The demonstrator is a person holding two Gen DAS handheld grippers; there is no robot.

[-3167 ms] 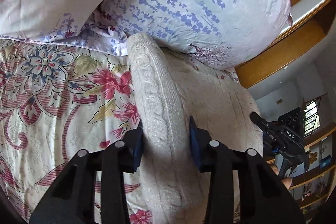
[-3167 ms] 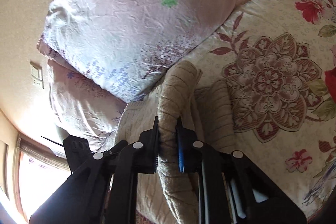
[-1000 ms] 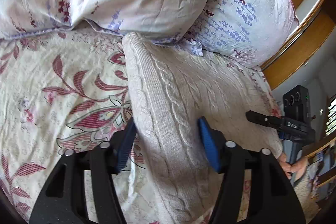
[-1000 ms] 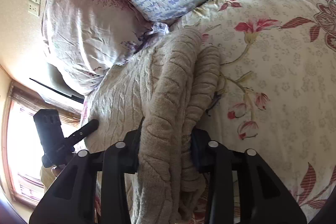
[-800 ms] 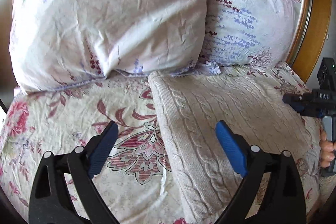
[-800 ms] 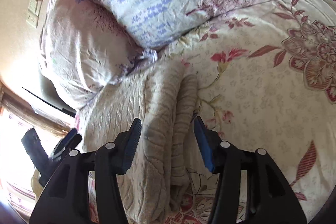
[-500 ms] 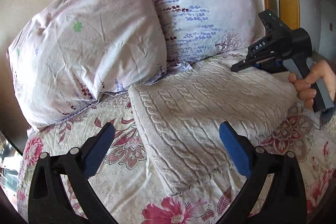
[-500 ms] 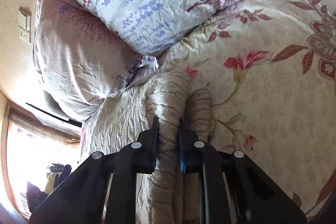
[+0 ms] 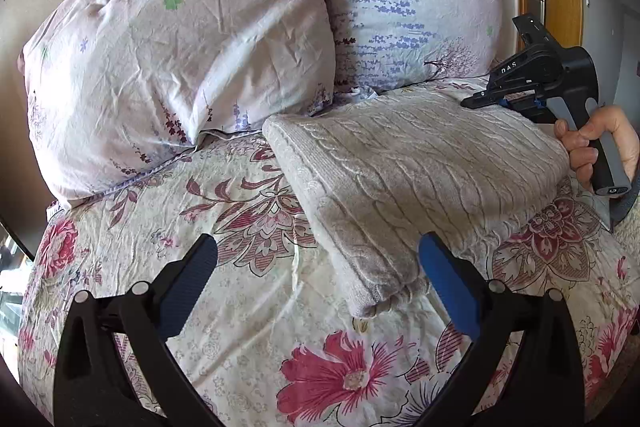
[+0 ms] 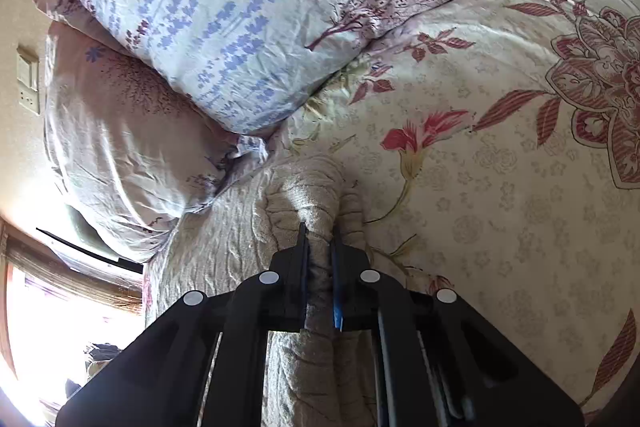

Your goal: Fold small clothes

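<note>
One claw, the right claw (image 10: 320, 267), pinches a thick fold of the cream cable-knit sweater (image 9: 400, 179) lying on the floral bed quilt (image 9: 240, 327) just below the pillows (image 9: 180, 47). The left claw (image 9: 316, 267) gapes empty over the sweater's near corner, so a one-sided pull may drag the folded stack crooked or undo it.

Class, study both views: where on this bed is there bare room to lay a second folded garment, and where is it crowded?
Free: the floral bedspread in front of the pink pillow, left of the folded cream cable-knit sweater. Crowded: the head end, where the pink pillow and lavender-print pillow meet the sweater, and the sweater's right edge, pinched by the right gripper.
</note>
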